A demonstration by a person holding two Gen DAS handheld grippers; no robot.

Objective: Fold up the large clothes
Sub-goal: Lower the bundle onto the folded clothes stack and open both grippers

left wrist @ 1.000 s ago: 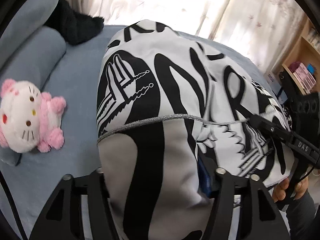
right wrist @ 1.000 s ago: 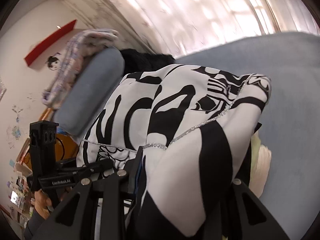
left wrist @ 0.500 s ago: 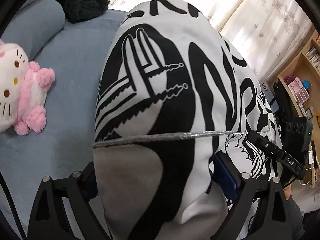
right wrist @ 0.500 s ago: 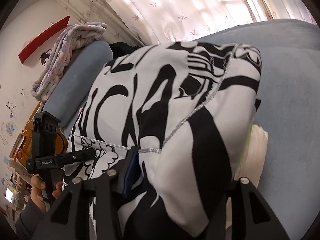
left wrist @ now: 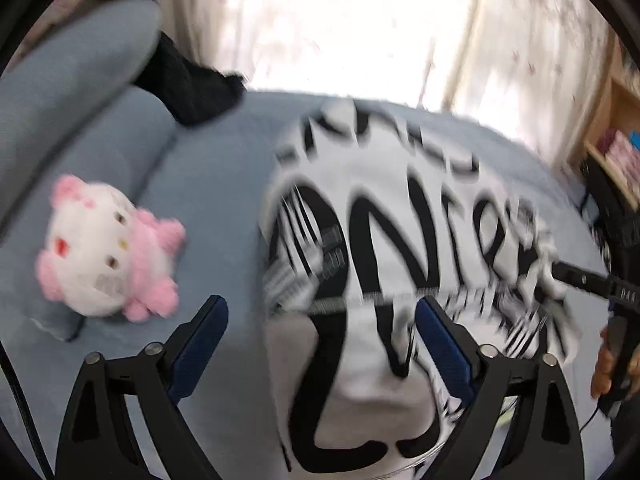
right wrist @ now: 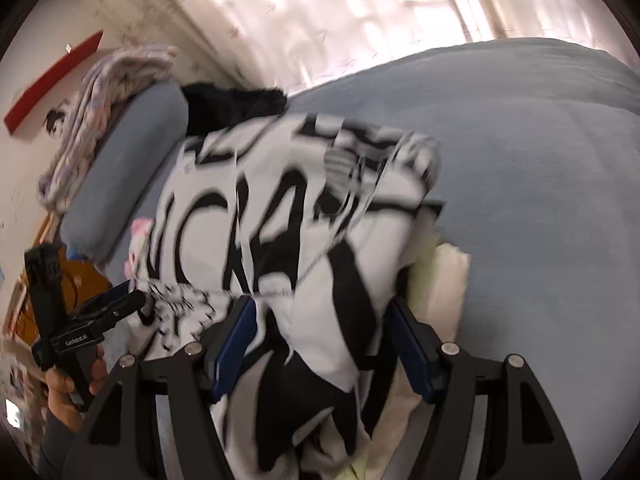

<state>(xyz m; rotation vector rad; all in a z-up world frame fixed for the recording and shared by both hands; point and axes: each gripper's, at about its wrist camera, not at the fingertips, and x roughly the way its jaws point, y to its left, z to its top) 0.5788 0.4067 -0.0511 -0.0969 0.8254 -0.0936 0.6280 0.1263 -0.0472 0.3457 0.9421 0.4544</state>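
Observation:
A white garment with bold black lettering (left wrist: 400,220) lies folded on the blue bed (left wrist: 216,184). My left gripper (left wrist: 320,332) hovers over its near edge. Its jaws stand wide and are closing, the left pad clear of the cloth, and nothing is pinched. In the right wrist view the same garment (right wrist: 280,220) bulges up between the fingers of my right gripper (right wrist: 324,340). These jaws are opening and the cloth sits loosely in the gap. Each gripper shows in the other's view, the left gripper (right wrist: 112,304) held by a hand. The picture is blurred.
A pink and white plush toy (left wrist: 104,256) sits left of the garment. A black fuzzy item (left wrist: 188,84) and a blue bolster (left wrist: 72,80) lie at the head. A pale folded cloth (right wrist: 444,280) lies under the garment's right side. A wooden shelf (left wrist: 616,140) stands right.
Both grippers have spread their jaws and let go of the garment's fold. The left gripper has drawn back and up, so the garment now lies lower and further off.

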